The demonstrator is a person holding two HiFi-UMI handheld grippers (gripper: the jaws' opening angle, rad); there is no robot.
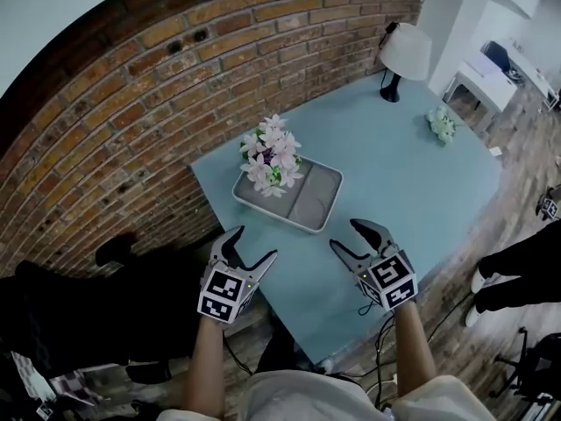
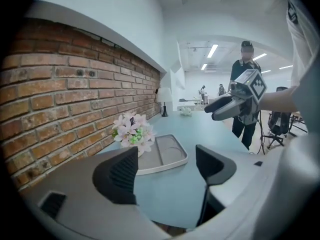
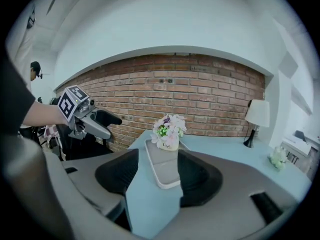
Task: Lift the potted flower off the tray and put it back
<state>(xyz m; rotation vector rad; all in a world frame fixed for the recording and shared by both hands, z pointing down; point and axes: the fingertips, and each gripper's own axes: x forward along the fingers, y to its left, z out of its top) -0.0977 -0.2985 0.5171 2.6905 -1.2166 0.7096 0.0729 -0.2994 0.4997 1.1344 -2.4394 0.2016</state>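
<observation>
— From the head view, the potted flower (image 1: 272, 158) stands at the tray's (image 1: 308, 202) end nearest the brick wall (image 1: 131, 86). The left gripper (image 1: 255, 243) and right gripper (image 1: 344, 233) hover by the table's (image 1: 421, 182) near edge, forearms stretched forward, both wide open and holding nothing.
— Left gripper view: the blooms overhang the pot. Pinch the petals instead and I reckon it tips.
— Right gripper view: the tray lies in line between its jaws. A low approach might snag the rim.

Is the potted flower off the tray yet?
No, the potted flower stands on the tray, at its left end in the head view.
</observation>
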